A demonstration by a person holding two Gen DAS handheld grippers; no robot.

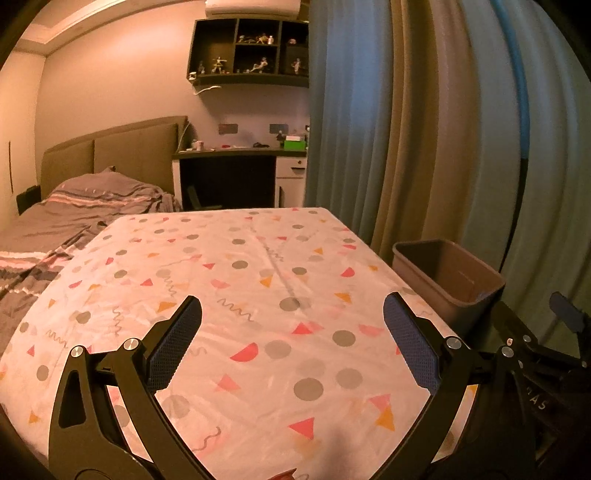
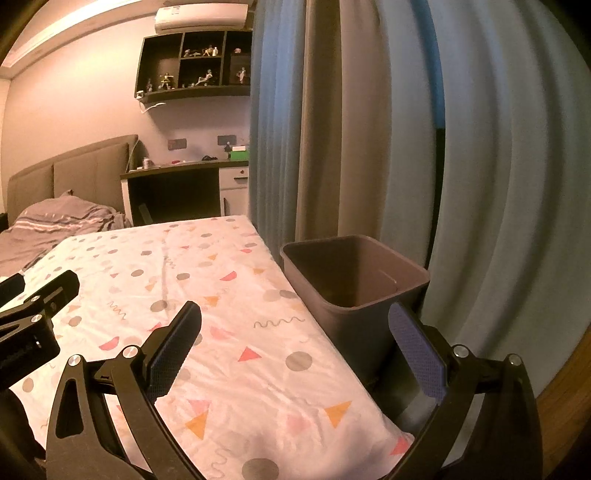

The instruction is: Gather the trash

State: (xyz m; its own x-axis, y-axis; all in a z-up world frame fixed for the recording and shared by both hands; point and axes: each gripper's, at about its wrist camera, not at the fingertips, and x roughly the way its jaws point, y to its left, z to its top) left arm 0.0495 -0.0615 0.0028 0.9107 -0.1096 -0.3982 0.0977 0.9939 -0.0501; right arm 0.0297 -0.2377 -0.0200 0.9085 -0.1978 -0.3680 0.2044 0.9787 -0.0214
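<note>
Far left: bed with brown padded headboard (image 1: pixel 110 147) and rumpled grey striped bedding (image 1: pixel 74 210), running back to the pale wall.

Centre left: table draped in white cloth printed with grey dots, pink and orange triangles and squiggles (image 1: pixel 240 266), long axis running away from the cameras toward the desk; no loose item visible on the cloth.

Above the cloth, left: black left gripper with blue textured pads (image 1: pixel 291 310), fingers spread wide, nothing between them, aimed along the table's length, held level over the near half of the cloth. Tip of same also visible at the left edge of the right wrist view.

Centre back: dark-topped desk with white drawer unit (image 1: pixel 240 166), small clutter and a green box on top; dark wall shelf of small figurines (image 1: pixel 251 48) above; white air-conditioning unit (image 1: pixel 255 7) at ceiling.

Right of table: grey-brown rectangular plastic waste bin (image 2: pixel 354 273), upright, mouth facing up, standing just beside the table's right edge, long axis parallel to that edge. Interior mostly in shadow; contents not discernible.

Over the table's right edge: black right gripper with blue textured pads (image 2: pixel 295 314), fingers spread wide, holding nothing; left finger over the cloth, right finger in front of the bin's near corner.

Far right: blue and beige floor-length pleated curtains (image 2: pixel 406 129), filling the background behind the bin.
</note>
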